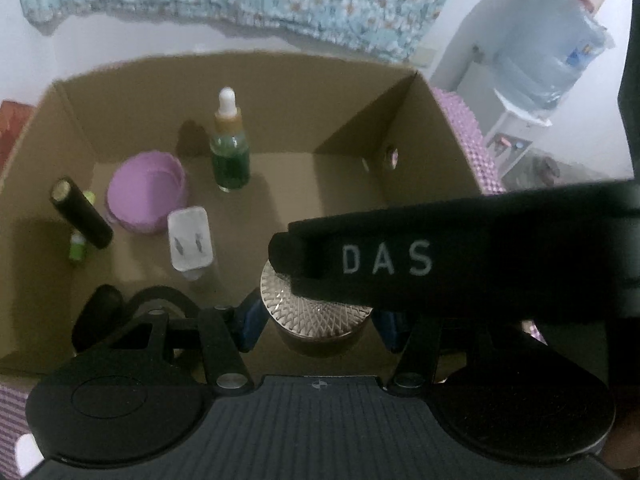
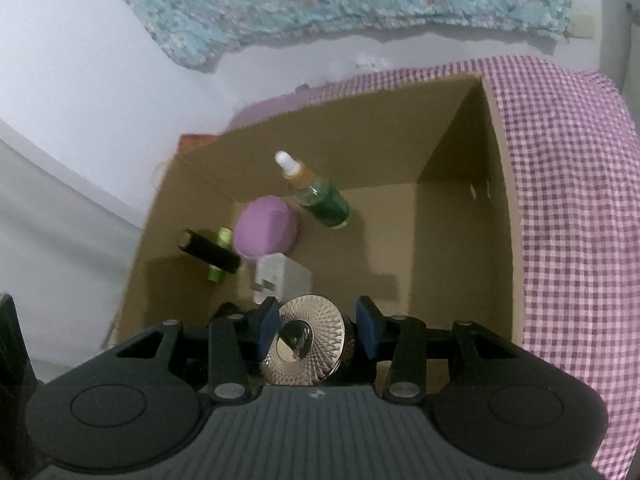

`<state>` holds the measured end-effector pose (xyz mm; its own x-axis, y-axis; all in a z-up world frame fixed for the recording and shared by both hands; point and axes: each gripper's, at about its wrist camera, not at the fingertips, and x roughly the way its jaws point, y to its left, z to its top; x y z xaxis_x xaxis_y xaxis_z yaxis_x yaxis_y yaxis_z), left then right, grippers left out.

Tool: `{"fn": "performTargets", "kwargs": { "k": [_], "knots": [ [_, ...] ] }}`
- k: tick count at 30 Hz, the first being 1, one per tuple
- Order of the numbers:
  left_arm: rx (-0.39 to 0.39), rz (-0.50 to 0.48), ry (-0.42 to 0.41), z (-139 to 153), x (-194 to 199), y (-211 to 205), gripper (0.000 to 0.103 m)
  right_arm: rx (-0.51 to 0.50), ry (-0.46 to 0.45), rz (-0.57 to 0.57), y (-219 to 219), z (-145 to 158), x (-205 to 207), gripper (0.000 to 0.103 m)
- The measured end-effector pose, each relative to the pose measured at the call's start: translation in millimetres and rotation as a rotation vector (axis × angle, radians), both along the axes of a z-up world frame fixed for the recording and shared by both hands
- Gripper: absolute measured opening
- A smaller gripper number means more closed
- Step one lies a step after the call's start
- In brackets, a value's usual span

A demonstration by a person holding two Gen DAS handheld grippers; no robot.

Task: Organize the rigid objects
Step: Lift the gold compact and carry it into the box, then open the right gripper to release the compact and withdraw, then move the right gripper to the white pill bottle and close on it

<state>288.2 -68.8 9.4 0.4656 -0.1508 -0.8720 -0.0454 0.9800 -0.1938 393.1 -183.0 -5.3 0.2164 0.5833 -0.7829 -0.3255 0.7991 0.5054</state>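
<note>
Both tongs over the cardboard box (image 2: 496,184). Right tongs (image 2: 316,330) half open, blue pads either side of a gold-lidded jar (image 2: 308,344); contact unclear. Left tongs (image 1: 320,320) likewise flank the jar, grip not certain. Box floor at 11 o'clock: dropper bottle (image 1: 230,148), purple bowl (image 1: 146,192), white plug (image 1: 190,238), black tube (image 1: 80,218). Right half of floor bare. Checked cloth (image 2: 568,200) beneath; white wall behind.
</note>
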Motion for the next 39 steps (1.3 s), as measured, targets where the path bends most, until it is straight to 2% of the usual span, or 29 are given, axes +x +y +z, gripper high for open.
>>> {"fn": "performTargets", "kwargs": {
  "k": [8, 15, 22, 30, 34, 39],
  "knots": [
    [-0.011, 0.000, 0.020, -9, 4, -2, 0.056, -0.057, -0.014, 0.035, 6, -8, 4, 0.046],
    [-0.029, 0.012, 0.043, -17, 7, -1, 0.057, -0.049, -0.033, 0.039, 4, -6, 2, 0.046],
    [-0.021, -0.003, -0.039, -1, -1, -2, 0.060, -0.013, -0.051, 0.015, -4, 0, -2, 0.046],
    [-0.033, -0.052, -0.128, 31, -35, -9, 0.060, 0.109, -0.108, -0.064, -37, 37, -31, 0.046],
    [-0.012, -0.102, -0.190, 53, -70, -11, 0.060, 0.199, -0.149, -0.122, -59, 60, -66, 0.046],
    [0.025, -0.137, -0.245, 70, -116, -4, 0.060, 0.289, -0.159, -0.171, -79, 74, -110, 0.046]
  ]
}}
